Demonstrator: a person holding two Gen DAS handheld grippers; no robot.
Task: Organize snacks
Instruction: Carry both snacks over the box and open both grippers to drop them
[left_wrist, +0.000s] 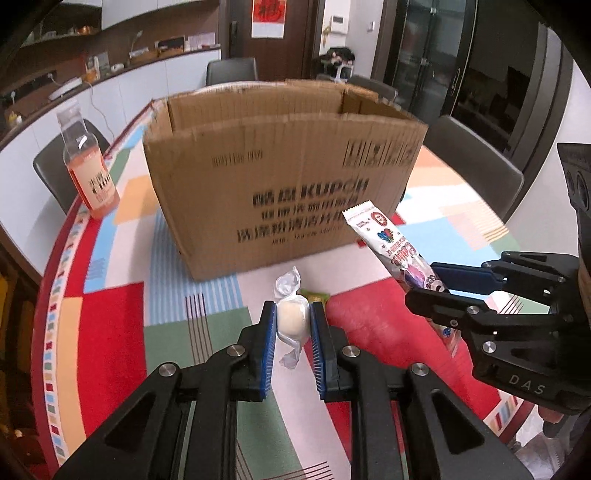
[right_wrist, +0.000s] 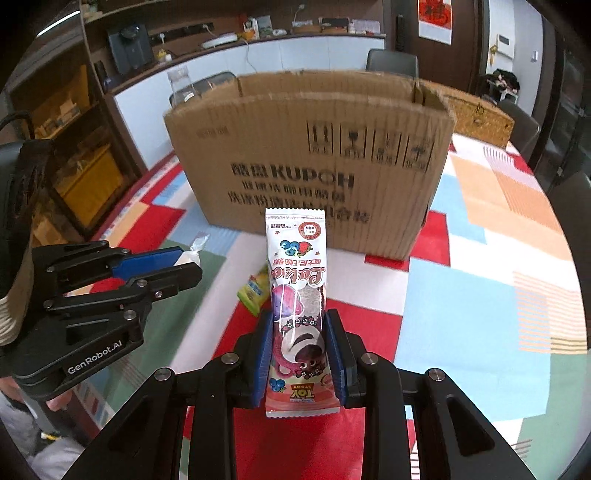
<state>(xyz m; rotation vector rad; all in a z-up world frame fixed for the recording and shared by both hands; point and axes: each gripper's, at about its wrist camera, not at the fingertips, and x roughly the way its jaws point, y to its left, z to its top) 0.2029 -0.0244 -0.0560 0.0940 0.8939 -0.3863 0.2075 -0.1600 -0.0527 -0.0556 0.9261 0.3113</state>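
Between the blue pads of the left gripper (left_wrist: 292, 320) a white wrapped candy (left_wrist: 291, 318) is sitting pinched, its twisted clear ends sticking out above and below the fingers, and it's hanging just over the table (left_wrist: 110, 317) with its colorful patchwork cloth. Just past that candy, a small green snack packet (left_wrist: 314, 296) is lying flat on the cloth, mostly hidden from the left wrist view but showing clearly in the right one (right_wrist: 255, 290). Over on the other side, the right gripper (right_wrist: 298, 334) is clamping a long pink-and-white snack bar wrapper (right_wrist: 297, 295) near its lower end, so the pack is standing up out of the fingers and leaning toward the box. Both grippers are hovering side by side near the table's near edge, close to each other but not touching. Beyond them a big open cardboard box (left_wrist: 280, 173) with KUPOH printed on its side is taking up the middle of the table. Out by the left edge of the table, well apart from the box, a bottle (left_wrist: 88, 170) of orange-pink drink is standing upright. Dark chairs (left_wrist: 476, 162) are sitting around the far edges.
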